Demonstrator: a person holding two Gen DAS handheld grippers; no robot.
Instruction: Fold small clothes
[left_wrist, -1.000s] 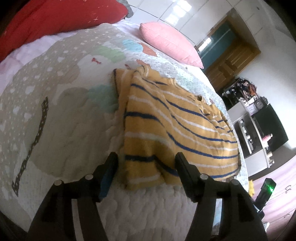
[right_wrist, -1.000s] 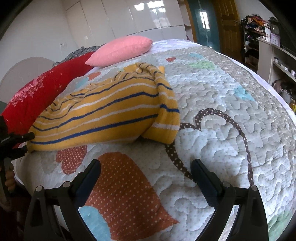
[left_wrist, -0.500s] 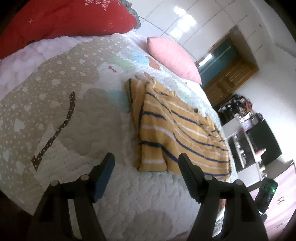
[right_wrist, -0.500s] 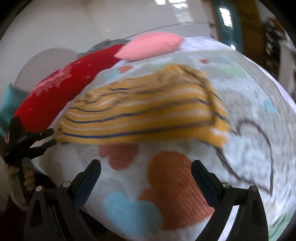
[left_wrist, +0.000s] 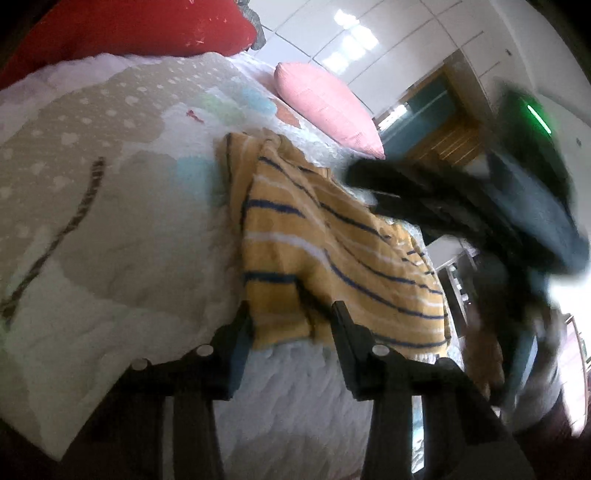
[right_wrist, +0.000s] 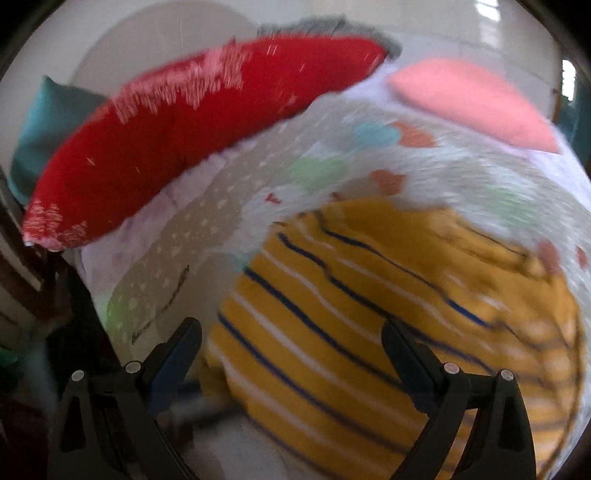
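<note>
A patterned quilt (left_wrist: 110, 206) is spread over the bed, and on it a yellow striped garment (left_wrist: 332, 258) is laid. Both left gripper (left_wrist: 291, 325) and right gripper (right_wrist: 291, 347) are held apart, framing its edge.

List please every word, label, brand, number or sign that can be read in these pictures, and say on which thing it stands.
None: no text can be read in either view.
The striped yellow garment shows only stripes, no label.
The quilt carries only shapes and dots.
The red pillow has a pale pattern, too blurred to tell whether it holds letters.
</note>
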